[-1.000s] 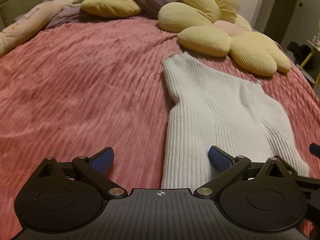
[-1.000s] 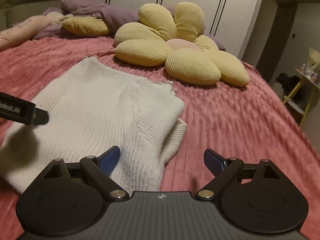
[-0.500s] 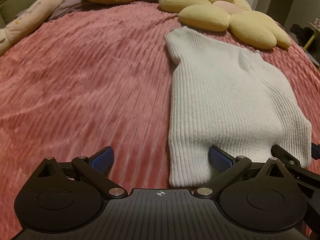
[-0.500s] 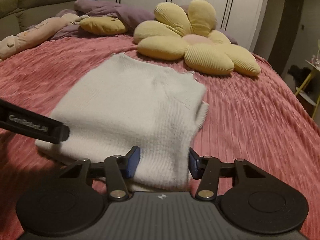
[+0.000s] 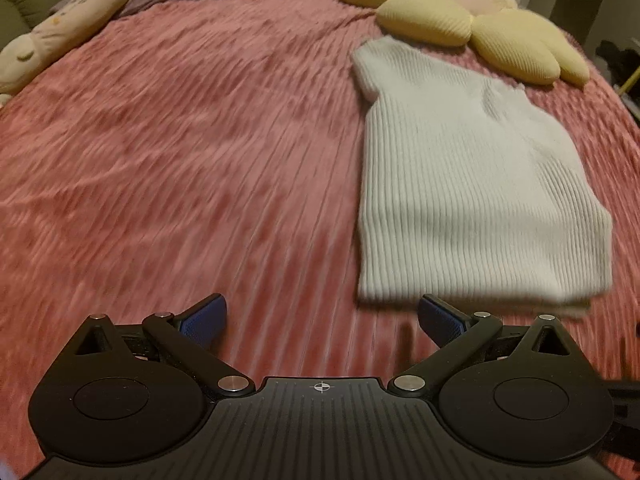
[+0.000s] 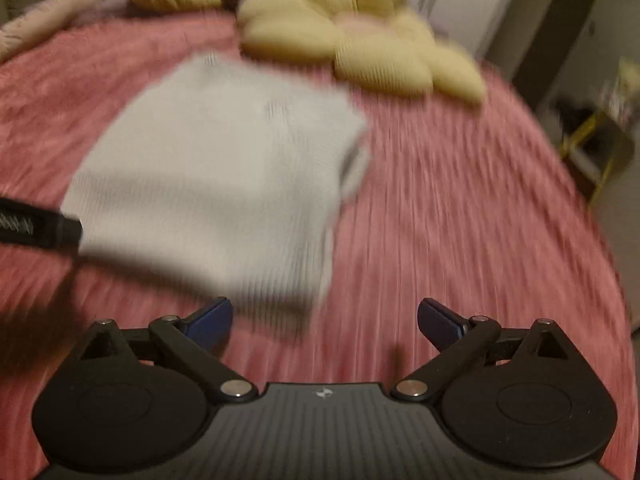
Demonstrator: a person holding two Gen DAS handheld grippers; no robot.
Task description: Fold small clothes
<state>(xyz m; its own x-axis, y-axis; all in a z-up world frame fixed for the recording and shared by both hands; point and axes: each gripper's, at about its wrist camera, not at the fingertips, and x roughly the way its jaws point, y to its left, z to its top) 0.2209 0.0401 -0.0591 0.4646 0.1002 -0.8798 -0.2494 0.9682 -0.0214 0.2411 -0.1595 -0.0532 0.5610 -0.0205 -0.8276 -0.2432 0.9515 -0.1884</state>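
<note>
A white ribbed knit garment (image 5: pixel 472 184) lies folded flat on the pink ribbed bedspread (image 5: pixel 180 152). It also shows, blurred, in the right wrist view (image 6: pixel 224 176). My left gripper (image 5: pixel 322 320) is open and empty, just short of the garment's near left corner. My right gripper (image 6: pixel 324 320) is open and empty, just behind the garment's near right corner. The tip of the left gripper (image 6: pixel 40 226) shows at the left edge of the right wrist view, beside the garment.
A yellow flower-shaped cushion (image 5: pixel 472 20) lies right behind the garment, also in the right wrist view (image 6: pixel 360 48). A long pale plush pillow (image 5: pixel 68 36) and another yellow cushion lie at the far left. White wardrobe doors and a yellow side table (image 6: pixel 592 148) stand right.
My right gripper had closed toward the garment's near edge half a second ago; now it is open and drawn back. Both views have pulled back and blur with motion.
</note>
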